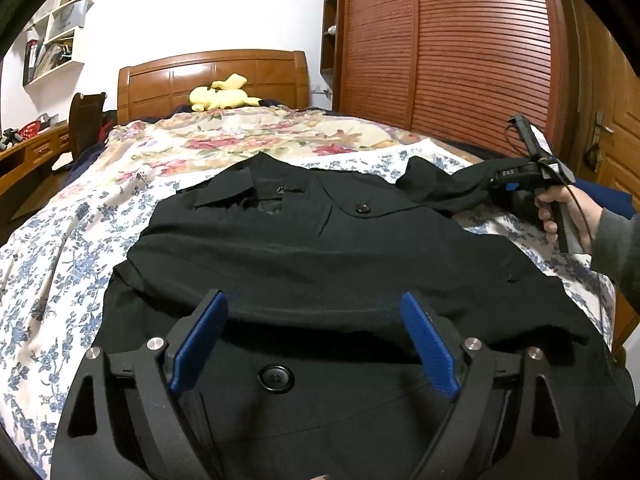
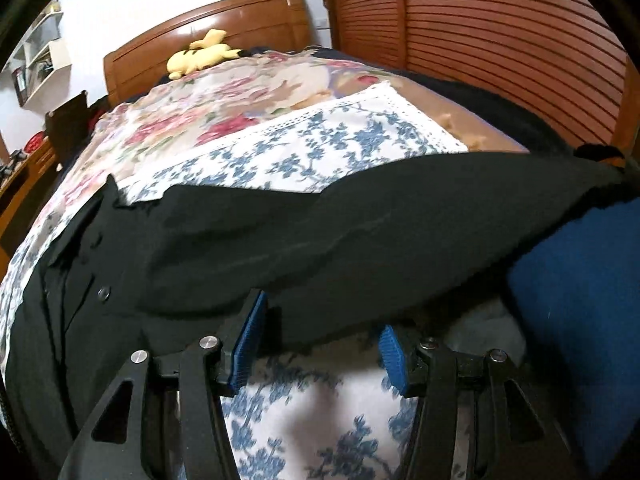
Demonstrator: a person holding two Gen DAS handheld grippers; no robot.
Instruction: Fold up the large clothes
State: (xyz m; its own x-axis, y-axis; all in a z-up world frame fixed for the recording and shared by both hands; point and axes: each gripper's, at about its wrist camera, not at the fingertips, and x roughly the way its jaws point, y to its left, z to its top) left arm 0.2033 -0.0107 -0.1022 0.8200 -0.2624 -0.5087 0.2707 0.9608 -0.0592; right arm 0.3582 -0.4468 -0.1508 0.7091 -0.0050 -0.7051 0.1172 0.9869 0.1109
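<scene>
A large black coat [image 1: 320, 248] lies spread on the bed, collar toward the headboard, a fold lying across its middle. My left gripper [image 1: 314, 312] is open and empty, hovering over the coat's lower front near a big black button [image 1: 275, 378]. My right gripper [image 2: 320, 320] is open with its blue pads [image 2: 252, 340] wide apart; the coat's right sleeve [image 2: 360, 240] drapes over the fingertips and hides them. In the left wrist view the right gripper [image 1: 490, 182] sits at the sleeve [image 1: 440, 184] at the bed's right side.
The bed has a blue floral sheet [image 1: 60, 248] and a pink floral quilt [image 1: 224, 136]. A yellow plush toy [image 1: 220, 96] lies by the wooden headboard [image 1: 212, 76]. A slatted wooden wardrobe [image 1: 460, 48] stands right. A blue cloth [image 2: 580, 320] lies beside the sleeve.
</scene>
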